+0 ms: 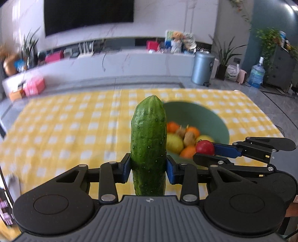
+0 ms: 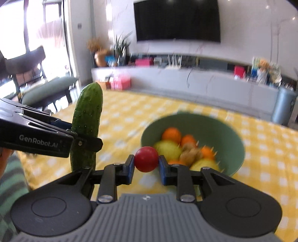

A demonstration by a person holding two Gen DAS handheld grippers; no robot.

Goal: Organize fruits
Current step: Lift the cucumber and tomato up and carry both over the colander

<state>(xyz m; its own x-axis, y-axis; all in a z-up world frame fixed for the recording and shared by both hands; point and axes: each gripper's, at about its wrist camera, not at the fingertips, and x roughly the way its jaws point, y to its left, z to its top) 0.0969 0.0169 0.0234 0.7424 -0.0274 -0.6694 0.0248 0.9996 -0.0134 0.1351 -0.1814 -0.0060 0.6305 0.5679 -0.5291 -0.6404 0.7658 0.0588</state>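
Observation:
My left gripper [image 1: 148,167] is shut on a green cucumber [image 1: 148,141] and holds it upright above the yellow checked tablecloth [image 1: 65,130]. My right gripper [image 2: 146,167] is shut on a small red tomato [image 2: 146,158], held just in front of a green bowl [image 2: 231,137]. The bowl holds oranges [image 2: 171,134], yellow fruits [image 2: 167,148] and brownish husked fruits [image 2: 191,153]. In the left wrist view the right gripper [image 1: 204,151] with the tomato [image 1: 204,147] is at the bowl's [image 1: 204,115] near rim. In the right wrist view the cucumber [image 2: 87,121] and left gripper [image 2: 82,136] are to the left.
The table's far edge meets grey floor. A grey bin [image 1: 203,68], a water jug [image 1: 257,74] and potted plants [image 1: 225,55] stand beyond it on the right. A long low cabinet [image 1: 111,61] and a dark TV [image 1: 87,14] fill the back wall. Chairs [image 2: 37,78] stand at the left.

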